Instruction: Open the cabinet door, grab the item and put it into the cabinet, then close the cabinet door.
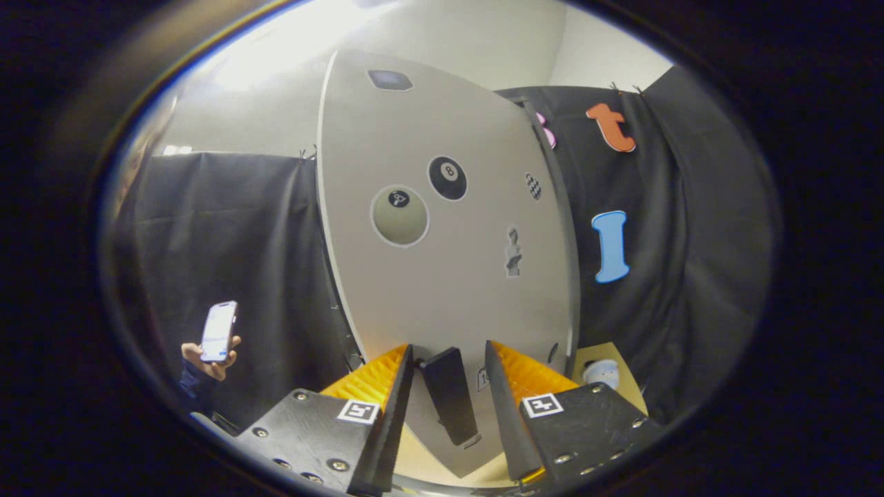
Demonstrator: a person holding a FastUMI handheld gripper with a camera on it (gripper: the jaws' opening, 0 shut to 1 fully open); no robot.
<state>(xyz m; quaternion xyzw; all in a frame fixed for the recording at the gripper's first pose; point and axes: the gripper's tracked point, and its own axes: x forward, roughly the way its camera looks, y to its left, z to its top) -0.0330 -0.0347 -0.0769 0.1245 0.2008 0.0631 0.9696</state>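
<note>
Our gripper (449, 359) has its fingers apart, and the black door handle (449, 404) stands between them, its long axis running away from us, untouched by either finger. Directly ahead stands the grey cabinet door (442, 276), upright, with billiard-ball stickers (447, 178). Beyond the right finger sits a small white item (602, 373). Far left, a hand (210, 362) holds a phone (219, 331).

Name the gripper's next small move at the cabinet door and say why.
Probably close the fingers. The gripper is open, its fingers straddling the black handle of the grey cabinet door, apparently without pressing it. A firm hold should come before any pull.
</note>
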